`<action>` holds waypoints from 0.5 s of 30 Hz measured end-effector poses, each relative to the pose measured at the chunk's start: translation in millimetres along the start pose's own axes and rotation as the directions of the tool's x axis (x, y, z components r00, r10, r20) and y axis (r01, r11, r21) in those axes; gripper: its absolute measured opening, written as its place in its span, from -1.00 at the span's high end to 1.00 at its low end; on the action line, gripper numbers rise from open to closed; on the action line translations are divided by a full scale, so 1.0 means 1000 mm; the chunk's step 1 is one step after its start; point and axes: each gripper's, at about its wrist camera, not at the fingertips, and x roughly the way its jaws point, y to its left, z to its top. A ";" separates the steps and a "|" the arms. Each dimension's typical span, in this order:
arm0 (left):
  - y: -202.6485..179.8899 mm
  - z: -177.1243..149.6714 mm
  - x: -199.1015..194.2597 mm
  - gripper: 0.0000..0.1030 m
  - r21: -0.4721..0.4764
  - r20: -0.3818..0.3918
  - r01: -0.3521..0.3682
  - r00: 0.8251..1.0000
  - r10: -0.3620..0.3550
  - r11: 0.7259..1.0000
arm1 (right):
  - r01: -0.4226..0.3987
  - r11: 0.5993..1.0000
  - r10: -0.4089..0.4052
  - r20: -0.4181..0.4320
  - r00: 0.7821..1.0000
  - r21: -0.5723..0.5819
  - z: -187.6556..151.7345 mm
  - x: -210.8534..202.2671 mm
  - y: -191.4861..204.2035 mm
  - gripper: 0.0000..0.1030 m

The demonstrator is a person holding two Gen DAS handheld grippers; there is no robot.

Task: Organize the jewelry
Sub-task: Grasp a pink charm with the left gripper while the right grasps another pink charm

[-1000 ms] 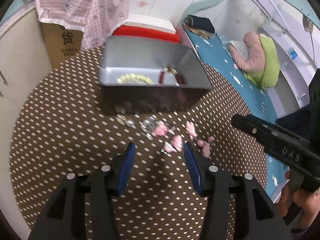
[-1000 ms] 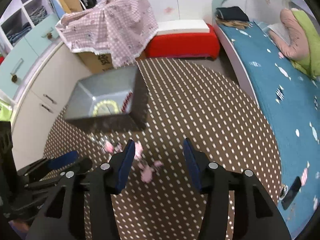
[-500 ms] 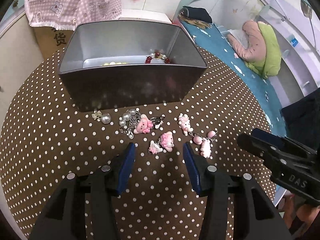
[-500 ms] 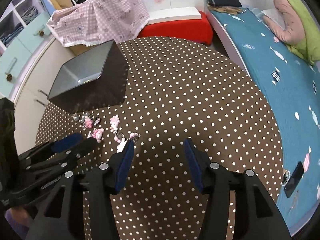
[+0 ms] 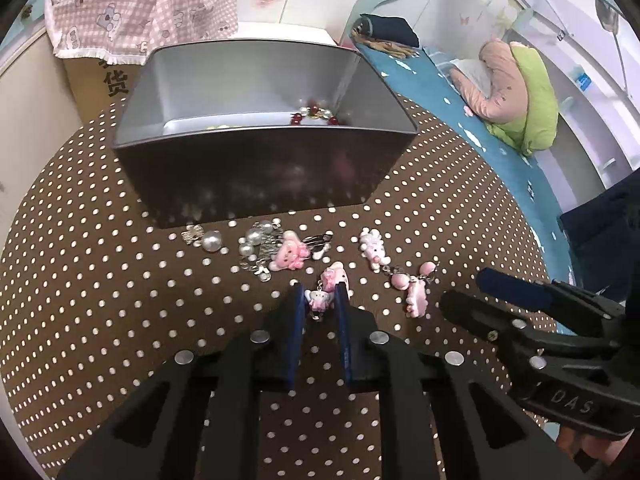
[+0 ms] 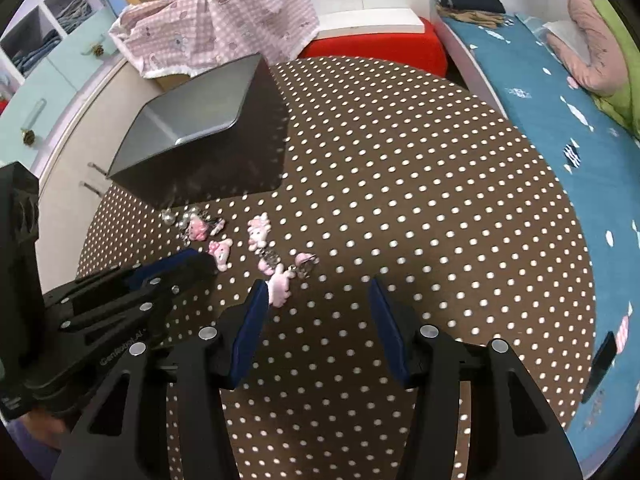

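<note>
Several pink charms and pearls lie on the brown dotted tablecloth (image 5: 120, 300) in front of a grey metal box (image 5: 260, 168). Red and white beads (image 5: 316, 114) rest inside the box. My left gripper (image 5: 319, 294) is closing its jaws on a small pink and white charm (image 5: 319, 300), and the pads touch both its sides. A bigger pink charm (image 5: 336, 276) lies just beyond the tips. My right gripper (image 6: 316, 296) stands open low over the cloth, with a pink keychain charm (image 6: 278, 290) beside its left finger (image 6: 256, 304).
A pearl (image 5: 211, 241) and a chain cluster with a pink charm (image 5: 289, 256) lie near the box's front wall. A white-pink charm (image 5: 374, 248) sits to the right. A blue bed (image 6: 580, 140) borders the table's right side; cabinets (image 6: 48, 72) stand left.
The left jaws have closed from wide apart onto the small pink and white charm. Both grippers have come lower toward the cloth, and the right one is nearer the pink keychain charm.
</note>
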 end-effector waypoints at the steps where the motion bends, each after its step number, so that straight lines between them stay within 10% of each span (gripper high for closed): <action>1: 0.004 -0.001 -0.002 0.74 -0.006 0.005 0.004 1.000 -0.004 1.000 | -0.002 1.000 0.002 -0.001 1.000 0.000 0.000 0.001 0.002 0.00; 15: 0.030 -0.002 -0.035 0.74 -0.063 0.051 0.013 0.999 -0.010 0.998 | 0.001 1.000 -0.001 -0.004 1.000 0.005 0.000 0.020 0.030 0.03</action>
